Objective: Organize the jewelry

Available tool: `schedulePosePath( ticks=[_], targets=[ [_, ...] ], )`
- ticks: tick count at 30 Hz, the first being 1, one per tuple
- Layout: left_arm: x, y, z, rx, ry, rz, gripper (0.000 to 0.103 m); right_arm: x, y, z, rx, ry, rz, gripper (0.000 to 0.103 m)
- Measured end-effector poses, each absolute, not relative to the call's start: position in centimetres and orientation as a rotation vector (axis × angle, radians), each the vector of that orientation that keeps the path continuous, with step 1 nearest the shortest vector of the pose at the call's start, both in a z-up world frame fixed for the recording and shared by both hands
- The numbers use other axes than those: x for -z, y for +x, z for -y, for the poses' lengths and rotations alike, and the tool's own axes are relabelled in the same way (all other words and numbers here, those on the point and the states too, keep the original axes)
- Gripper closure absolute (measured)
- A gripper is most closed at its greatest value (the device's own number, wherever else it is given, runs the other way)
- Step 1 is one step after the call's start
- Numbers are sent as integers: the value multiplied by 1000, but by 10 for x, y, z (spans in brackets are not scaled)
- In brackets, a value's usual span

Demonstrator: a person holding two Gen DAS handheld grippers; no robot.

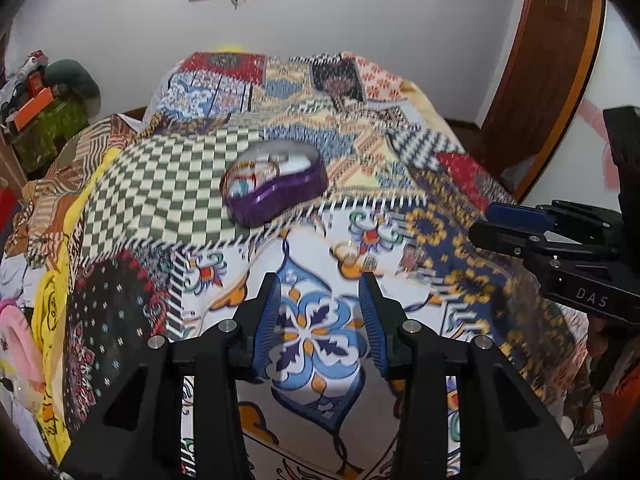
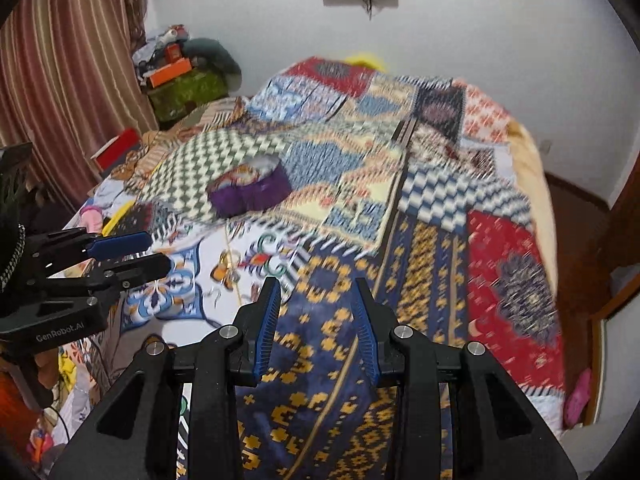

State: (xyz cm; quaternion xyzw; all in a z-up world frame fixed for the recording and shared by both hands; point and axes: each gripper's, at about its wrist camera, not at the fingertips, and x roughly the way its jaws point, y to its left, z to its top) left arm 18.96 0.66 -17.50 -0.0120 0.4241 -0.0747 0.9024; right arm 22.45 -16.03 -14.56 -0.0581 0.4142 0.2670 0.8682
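Note:
A purple heart-shaped box [image 1: 276,188] stands lidless on the patchwork bedspread [image 1: 168,184], with bangles and a white lining inside. It also shows in the right wrist view as the purple box [image 2: 250,194]. Small gold pieces of jewelry [image 1: 351,258] lie loose on the cloth between the box and my left gripper [image 1: 320,294]. That gripper hovers open over a blue flower print, nothing between its fingers. My right gripper [image 2: 316,300] is open and empty over the navy and gold patch. The gold pieces [image 2: 226,264] lie to its left. Each gripper sees the other: right gripper [image 1: 484,226], left gripper [image 2: 158,251].
The bed fills both views. A striped curtain [image 2: 60,92] hangs at the left, with piled boxes and bags [image 2: 180,80] in the corner. A wooden door frame [image 1: 552,92] stands at the right. Clothes and a yellow cloth [image 1: 48,312] lie along the bed's left edge.

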Motion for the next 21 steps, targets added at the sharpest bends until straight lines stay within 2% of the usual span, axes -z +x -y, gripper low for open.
schedulePosePath(
  ticks=[18, 19, 21],
  targets=[
    [186, 186, -3, 180, -43, -889, 63, 179, 239, 134, -679, -71, -937, 70],
    [186, 186, -3, 181, -44, -890, 63, 179, 238, 133, -681, -74, -933, 75],
    [188, 187, -3, 183, -49, -894, 63, 178, 238, 132, -686, -76, -930, 76]
  ],
)
